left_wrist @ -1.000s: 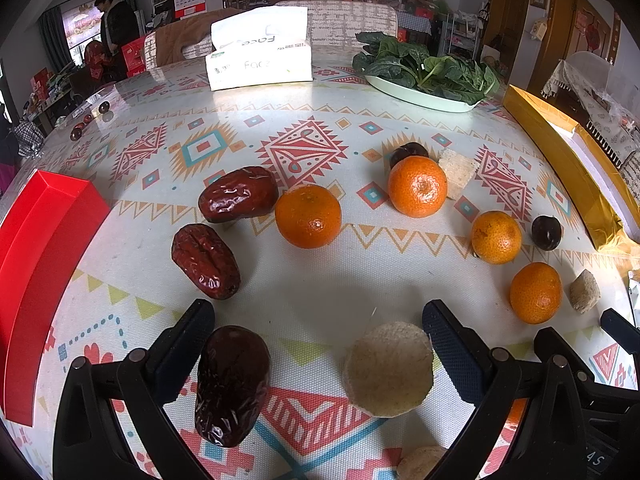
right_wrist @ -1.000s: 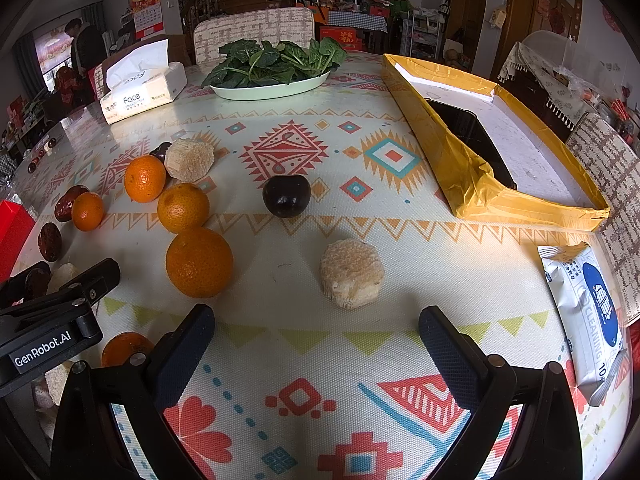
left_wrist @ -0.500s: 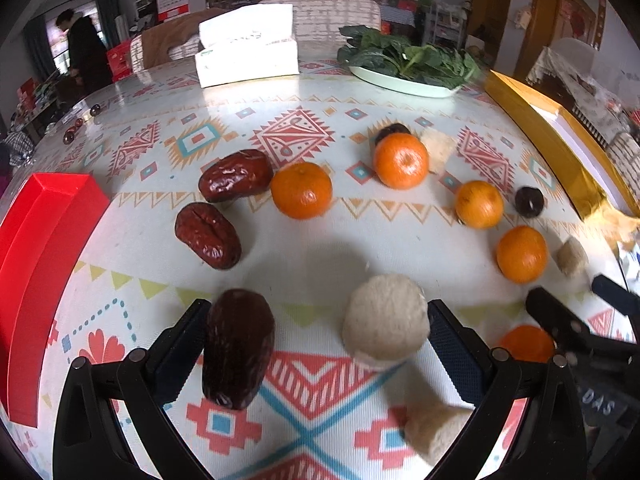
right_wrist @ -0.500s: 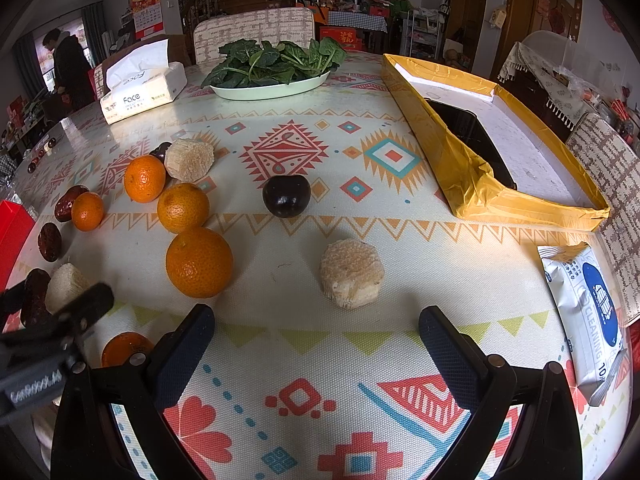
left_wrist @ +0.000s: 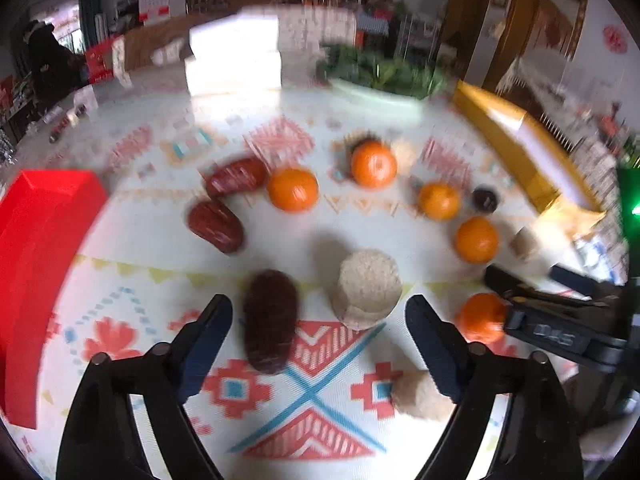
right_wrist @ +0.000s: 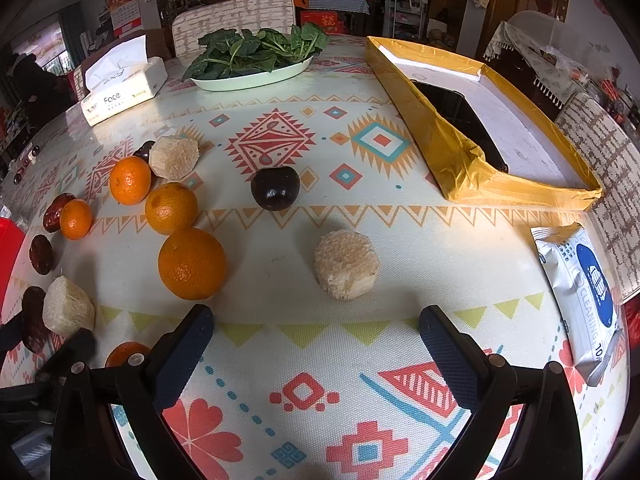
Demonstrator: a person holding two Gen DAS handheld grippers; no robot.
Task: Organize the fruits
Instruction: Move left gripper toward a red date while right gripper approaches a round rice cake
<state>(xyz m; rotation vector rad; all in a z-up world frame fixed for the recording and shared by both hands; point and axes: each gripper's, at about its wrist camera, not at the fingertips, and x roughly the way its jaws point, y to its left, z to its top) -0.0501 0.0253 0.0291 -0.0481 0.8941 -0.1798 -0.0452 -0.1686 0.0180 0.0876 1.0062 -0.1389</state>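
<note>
The left gripper (left_wrist: 318,316) hangs over the patterned table (left_wrist: 400,240) with its jaws spread wide and nothing held. A dark red date (left_wrist: 270,318) lies just ahead of the left jaw, inside the gap, and a pale cut cylinder (left_wrist: 366,294) stands just ahead of the right jaw, also inside the gap; neither touches a jaw. A second pale piece (left_wrist: 420,394) lies beside the right jaw, near the camera. Farther out lie two more dates (left_wrist: 216,226), then several oranges (left_wrist: 293,189); this view is motion-blurred. A red box (left_wrist: 44,240) sits at the left table edge. The right gripper (right_wrist: 316,330) is likewise wide open and empty. A pale round piece (right_wrist: 346,264) lies ahead of the gap, near its centre, clear of both jaws. A large orange (right_wrist: 192,263) lies ahead of the left jaw. Beyond these sits a dark plum (right_wrist: 275,188), then a yellow tray (right_wrist: 452,148) at the right, and a plate of greens (right_wrist: 252,78) at the far side.
</note>
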